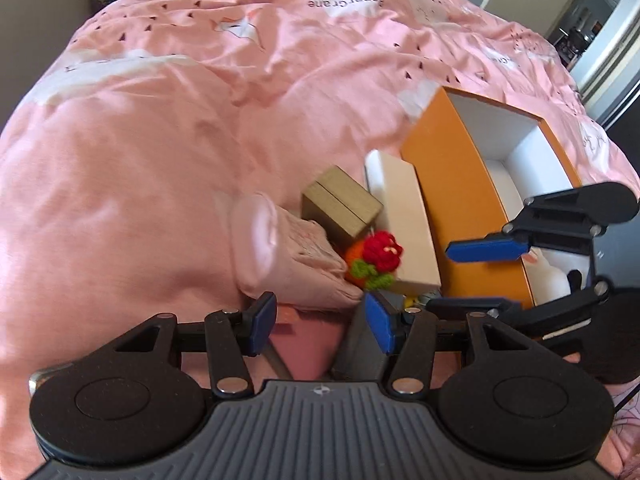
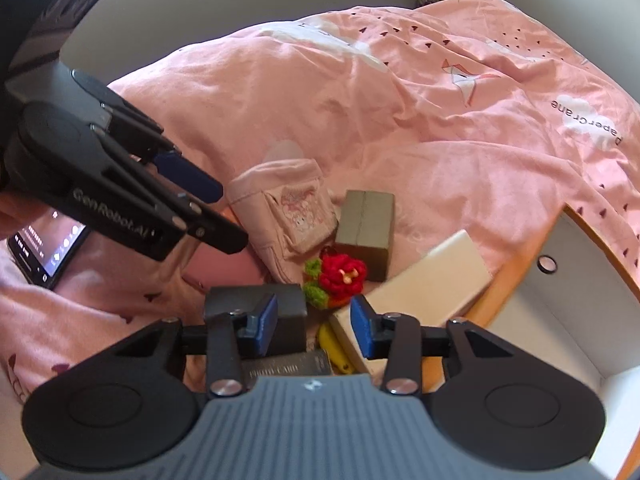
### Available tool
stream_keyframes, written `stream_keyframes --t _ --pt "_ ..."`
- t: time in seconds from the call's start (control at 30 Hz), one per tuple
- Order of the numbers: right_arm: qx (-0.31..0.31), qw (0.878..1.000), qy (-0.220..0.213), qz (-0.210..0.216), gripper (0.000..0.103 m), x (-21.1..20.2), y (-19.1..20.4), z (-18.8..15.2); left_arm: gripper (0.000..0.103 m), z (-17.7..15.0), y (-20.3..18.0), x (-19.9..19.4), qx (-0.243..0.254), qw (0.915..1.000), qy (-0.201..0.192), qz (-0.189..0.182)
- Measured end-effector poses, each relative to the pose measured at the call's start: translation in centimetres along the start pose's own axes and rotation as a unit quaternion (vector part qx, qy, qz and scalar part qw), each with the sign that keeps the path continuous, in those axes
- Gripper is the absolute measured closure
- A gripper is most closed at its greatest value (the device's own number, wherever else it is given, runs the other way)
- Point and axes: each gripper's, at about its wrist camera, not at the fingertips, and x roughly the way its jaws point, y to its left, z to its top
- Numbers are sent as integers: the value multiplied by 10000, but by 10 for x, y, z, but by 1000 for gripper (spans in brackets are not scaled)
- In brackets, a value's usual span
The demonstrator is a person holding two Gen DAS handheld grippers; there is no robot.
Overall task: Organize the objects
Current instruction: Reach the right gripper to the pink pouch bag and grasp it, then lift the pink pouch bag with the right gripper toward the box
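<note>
An orange box (image 1: 444, 168) with a white inside (image 2: 560, 304) lies open on the pink bed. Beside it lie a long white box (image 1: 408, 220) (image 2: 432, 280), an olive-grey box (image 1: 340, 206) (image 2: 366, 232), a red and green knitted flower (image 1: 380, 258) (image 2: 340, 276), a pink cap (image 1: 296, 256) (image 2: 292, 208), a dark grey box (image 1: 362, 344) (image 2: 280, 320) and a yellow thing (image 2: 334, 350). My left gripper (image 1: 320, 322) is open above the pink cap and dark box. My right gripper (image 2: 314, 326) is open over the dark box's right edge, empty.
A pink duvet (image 1: 200, 100) covers the bed. A phone (image 2: 48, 248) with a lit screen lies at the left. A white plush toy (image 1: 554, 276) sits by the orange box. A pink box (image 2: 224, 268) lies under the left gripper. A doorway (image 1: 592, 20) opens at far right.
</note>
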Motion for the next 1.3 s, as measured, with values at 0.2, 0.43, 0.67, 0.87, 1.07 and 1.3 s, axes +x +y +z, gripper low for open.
stream_keyframes --t 0.2,0.43,0.67,0.87,1.07,1.3 --pt "-178 9996 -86 220 64 34 14 17 51 11 13 2 -160 9995 74 254" --pt "-428 9989 154 129 63 70 19 25 51 21 28 7 -447 9989 66 136" --pt "-315 9990 189 254 75 73 9 27 45 45 32 26 -606 9979 213 93" --pt "-212 9993 146 256 81 70 6 29 49 47 26 41 -574 9976 286 267" --pt "-215 9993 -78 307 83 51 6 32 79 46 29 15 -703 9973 -46 184" --pt "-475 9969 -620 53 82 6 9 40 83 47 7 -35 -508 9948 -849 235"
